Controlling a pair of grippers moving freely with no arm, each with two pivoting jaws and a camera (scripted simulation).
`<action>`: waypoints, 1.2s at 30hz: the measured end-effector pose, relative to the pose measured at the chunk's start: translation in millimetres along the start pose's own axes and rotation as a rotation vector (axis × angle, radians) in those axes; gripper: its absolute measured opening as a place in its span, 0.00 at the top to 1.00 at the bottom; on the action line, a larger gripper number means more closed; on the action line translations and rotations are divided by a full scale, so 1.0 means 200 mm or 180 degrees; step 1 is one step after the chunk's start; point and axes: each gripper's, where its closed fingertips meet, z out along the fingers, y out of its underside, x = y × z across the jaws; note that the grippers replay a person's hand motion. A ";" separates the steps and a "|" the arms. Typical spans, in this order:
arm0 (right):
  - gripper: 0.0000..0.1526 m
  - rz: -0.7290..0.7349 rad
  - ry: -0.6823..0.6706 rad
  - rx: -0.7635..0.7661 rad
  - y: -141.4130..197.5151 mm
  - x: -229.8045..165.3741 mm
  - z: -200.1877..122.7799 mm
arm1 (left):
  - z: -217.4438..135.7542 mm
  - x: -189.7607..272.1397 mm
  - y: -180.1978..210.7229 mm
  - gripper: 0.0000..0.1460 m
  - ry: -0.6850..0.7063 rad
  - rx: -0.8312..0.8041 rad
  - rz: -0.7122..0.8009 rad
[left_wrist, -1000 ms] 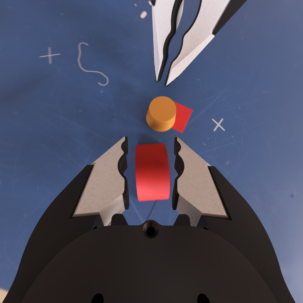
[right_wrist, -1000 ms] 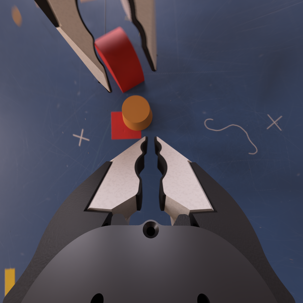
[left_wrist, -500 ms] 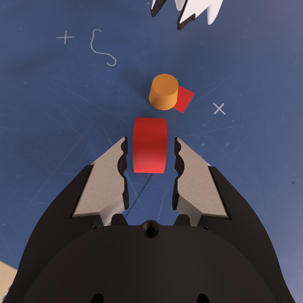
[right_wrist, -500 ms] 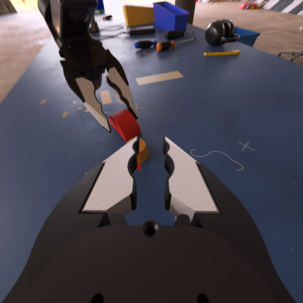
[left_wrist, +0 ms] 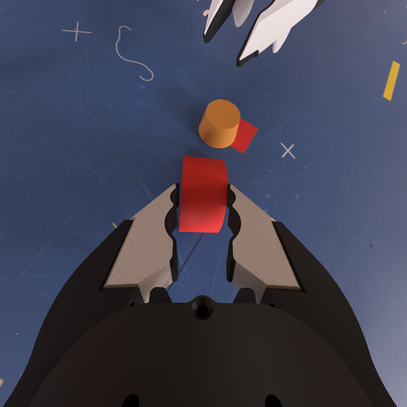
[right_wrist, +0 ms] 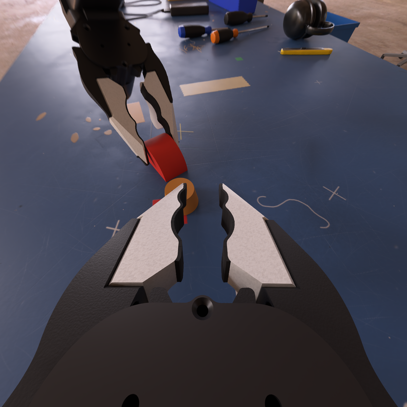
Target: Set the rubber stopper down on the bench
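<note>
The orange rubber stopper point(left_wrist: 220, 125) stands upright on the blue bench point(left_wrist: 88, 154), partly over a flat red square point(left_wrist: 245, 135). No gripper holds it. My left gripper point(left_wrist: 202, 186) is shut on a red half-round block point(left_wrist: 202, 193) that rests on the bench just short of the stopper. My right gripper point(right_wrist: 202, 185) is open and empty. Its left finger hides part of the stopper point(right_wrist: 191, 198). The right wrist view also shows the left gripper point(right_wrist: 161, 152) on the red block point(right_wrist: 167, 154). The right gripper point(left_wrist: 222, 52) shows above the stopper in the left wrist view.
At the far end of the bench lie screwdrivers point(right_wrist: 193, 30), black ear defenders point(right_wrist: 306, 19), a yellow knife point(right_wrist: 306, 51) and a blue bin point(right_wrist: 233, 4). A tan tape strip point(right_wrist: 214, 85) lies mid-bench. A yellow strip point(left_wrist: 391, 80) and chalk marks are near the stopper.
My right gripper has opened, tilted up from looking straight down and drawn back from the stopper. My left gripper's fingers have closed onto the red block. The stopper has stayed put.
</note>
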 end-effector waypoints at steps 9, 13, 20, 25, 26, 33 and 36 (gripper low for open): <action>0.81 -0.0089 0.0028 -0.0154 0.03 -0.01 0.03 | 0.00 0.00 0.00 0.72 -0.0024 -0.0007 -0.0015; 0.80 -0.0019 -0.0006 -0.0106 0.02 0.00 0.02 | 0.00 0.00 0.00 0.72 -0.0025 -0.0009 -0.0015; 0.80 -0.0199 0.0121 -0.0392 0.07 -0.01 0.06 | 0.00 -0.01 0.00 0.72 -0.0020 -0.0009 -0.0034; 0.80 -0.0252 0.0114 -0.0466 0.09 -0.01 0.07 | 0.00 -0.01 0.00 0.72 -0.0027 -0.0010 -0.0042; 0.80 -0.0234 0.0100 -0.0442 0.08 -0.01 0.07 | 0.00 -0.01 0.00 0.72 -0.0028 -0.0010 -0.0044; 0.79 -0.0106 0.0040 -0.0415 0.08 0.00 0.07 | 0.00 -0.02 -0.03 0.66 -0.0013 0.0072 -0.0083; 0.78 -0.0012 0.0069 -0.0447 0.08 0.02 0.07 | -0.06 -0.08 -0.13 0.62 -0.0178 0.0341 -0.0023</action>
